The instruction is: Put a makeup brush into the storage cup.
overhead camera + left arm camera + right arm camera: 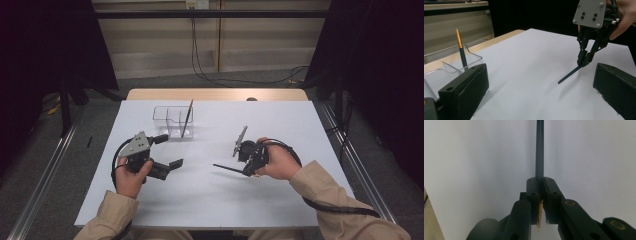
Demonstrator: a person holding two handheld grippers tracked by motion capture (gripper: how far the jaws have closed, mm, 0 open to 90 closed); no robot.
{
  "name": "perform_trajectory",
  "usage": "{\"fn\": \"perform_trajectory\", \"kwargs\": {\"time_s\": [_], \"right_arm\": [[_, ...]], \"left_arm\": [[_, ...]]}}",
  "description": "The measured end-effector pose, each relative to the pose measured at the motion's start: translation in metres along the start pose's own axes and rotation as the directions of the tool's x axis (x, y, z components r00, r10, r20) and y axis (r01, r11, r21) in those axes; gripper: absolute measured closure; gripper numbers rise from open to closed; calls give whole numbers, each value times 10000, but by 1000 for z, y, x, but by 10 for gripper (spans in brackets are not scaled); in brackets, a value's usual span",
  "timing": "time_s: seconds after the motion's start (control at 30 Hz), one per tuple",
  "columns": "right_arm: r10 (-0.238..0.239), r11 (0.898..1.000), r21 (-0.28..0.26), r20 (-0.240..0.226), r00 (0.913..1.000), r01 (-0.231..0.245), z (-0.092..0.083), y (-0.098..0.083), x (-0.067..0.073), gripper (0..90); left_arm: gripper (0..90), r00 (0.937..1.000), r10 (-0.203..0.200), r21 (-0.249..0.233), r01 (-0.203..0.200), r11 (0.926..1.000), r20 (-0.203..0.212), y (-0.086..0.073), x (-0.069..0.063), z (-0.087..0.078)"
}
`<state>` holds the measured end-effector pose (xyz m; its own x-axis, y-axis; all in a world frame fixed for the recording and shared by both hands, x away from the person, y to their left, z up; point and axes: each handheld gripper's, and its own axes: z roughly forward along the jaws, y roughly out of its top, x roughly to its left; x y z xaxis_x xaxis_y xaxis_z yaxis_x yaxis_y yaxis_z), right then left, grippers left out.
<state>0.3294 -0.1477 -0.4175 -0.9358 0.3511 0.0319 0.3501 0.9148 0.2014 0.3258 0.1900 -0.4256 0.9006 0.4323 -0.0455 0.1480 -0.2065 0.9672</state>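
My right gripper (249, 169) is shut on a dark pencil (227, 168), whose long end sticks out to the left, low over the white tabletop (215, 200). In the right gripper view the pads (534, 188) clamp the pencil (539, 150), and a tan end shows behind them. From the left gripper view, the right gripper (584, 60) points down and the pencil (569, 74) slants to the table. My left gripper (170, 151) stands open with nothing in it, its wide jaws toward the right hand. A clear holder (172, 122) behind it has a gold-ended pencil (187, 117) leaning inside.
The clear holder (461, 66) with its pencil (461, 50) stands just left of the left gripper's near jaw. A wooden table edge (215, 94) runs behind the white top. Cables trail from both grippers; dark curtains flank the table.
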Motion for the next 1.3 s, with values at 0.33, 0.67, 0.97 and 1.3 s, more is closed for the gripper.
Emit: {"fn": "perform_trajectory", "kwargs": {"time_s": [0.33, 0.67, 0.97, 1.3], "right_arm": [[-247, 9997, -40, 15, 9997, 247, -1, 2, 2, 836], [-444, 9988, -191, 12, 9990, 444, -6, 6, 1, 836], [-590, 9981, -202, -34, 9983, 589, -6, 8, 3, 836], [-1002, 9944, -362, -100, 9949, 998, -9, 18, 11, 836]], "left_arm": [[0, 9990, 137, 234, -147, 9996, 418, 9, -2, 13], [0, 9969, 142, 518, -182, 9985, 773, 11, -5, 25], [0, 9932, 237, 666, -314, 9973, 1138, 16, -9, 36], [0, 9899, 301, 765, -410, 9962, 1383, 15, -12, 44]]}}
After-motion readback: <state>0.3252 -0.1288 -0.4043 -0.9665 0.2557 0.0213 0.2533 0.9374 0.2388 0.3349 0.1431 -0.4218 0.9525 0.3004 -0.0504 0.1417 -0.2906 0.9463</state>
